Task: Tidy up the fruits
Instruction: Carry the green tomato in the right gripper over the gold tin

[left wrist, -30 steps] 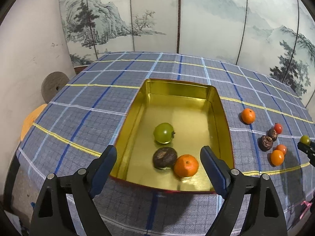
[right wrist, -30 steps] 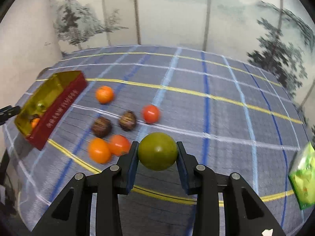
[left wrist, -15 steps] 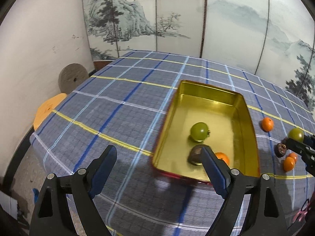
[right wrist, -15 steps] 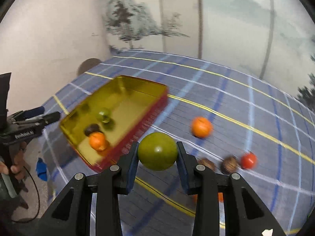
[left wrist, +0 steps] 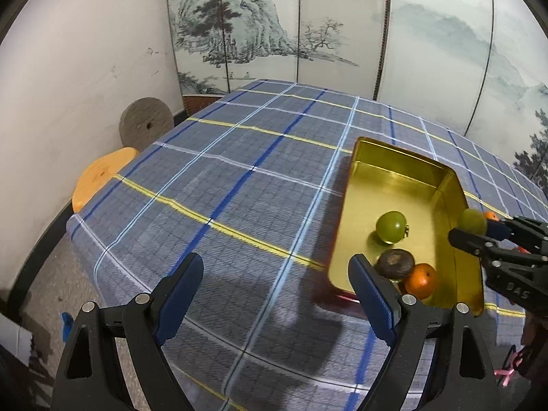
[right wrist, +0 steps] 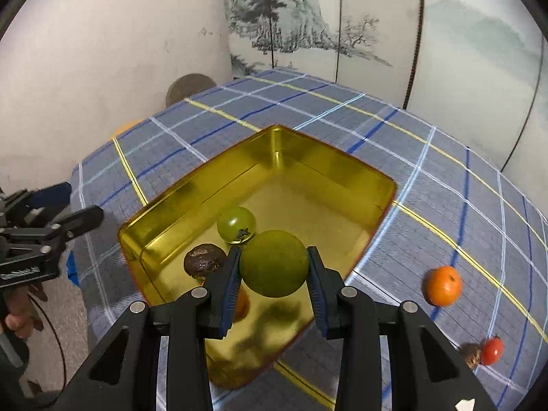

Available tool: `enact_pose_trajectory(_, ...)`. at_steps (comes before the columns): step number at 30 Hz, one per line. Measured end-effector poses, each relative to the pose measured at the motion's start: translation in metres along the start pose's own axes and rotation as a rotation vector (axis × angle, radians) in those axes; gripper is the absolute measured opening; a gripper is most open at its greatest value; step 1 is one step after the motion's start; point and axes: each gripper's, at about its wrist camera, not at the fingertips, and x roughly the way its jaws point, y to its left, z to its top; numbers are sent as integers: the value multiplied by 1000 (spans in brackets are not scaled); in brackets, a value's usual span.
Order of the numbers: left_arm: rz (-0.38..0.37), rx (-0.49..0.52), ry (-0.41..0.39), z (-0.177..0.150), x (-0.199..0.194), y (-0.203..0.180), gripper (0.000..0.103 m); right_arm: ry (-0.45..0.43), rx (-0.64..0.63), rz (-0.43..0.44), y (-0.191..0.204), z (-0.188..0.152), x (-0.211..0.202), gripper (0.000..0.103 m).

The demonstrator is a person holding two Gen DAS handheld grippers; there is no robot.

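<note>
1. A smooth, round olive-green fruit [right wrist: 274, 263] is sitting clamped between the ribbed blue pads of the right gripper [right wrist: 274, 270], hanging over the near part of the gold tin [right wrist: 205, 188].
2. The tin, a shiny rectangular metal box with rounded corners, is holding a glossy green tomato [right wrist: 236, 224], a wrinkled dark brown fruit [right wrist: 203, 261] and, in the left wrist view, a dimpled orange [left wrist: 421, 281].
3. The left gripper [left wrist: 275, 286] is hanging released, jaws wide and holding nothing, over the woven blue plaid tablecloth [left wrist: 222, 188] left of the tin.
4. Right of the tin, a mandarin [right wrist: 443, 286] and a small red tomato [right wrist: 491, 351] are lying on the cloth.
</note>
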Motion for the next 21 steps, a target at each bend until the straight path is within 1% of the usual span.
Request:
enact_pose_trajectory(4, 1, -14, 7, -1, 3, 5, 87, 39, -17, -2, 5, 2, 17, 34)
enact_pose_trajectory(11, -1, -25, 25, -3, 9, 10, 87, 71, -36, -17, 11, 5, 37, 34)
enact_pose_trajectory(21, 1, -33, 45, -4, 15, 14, 87, 105, -41, -17, 12, 2, 50, 35)
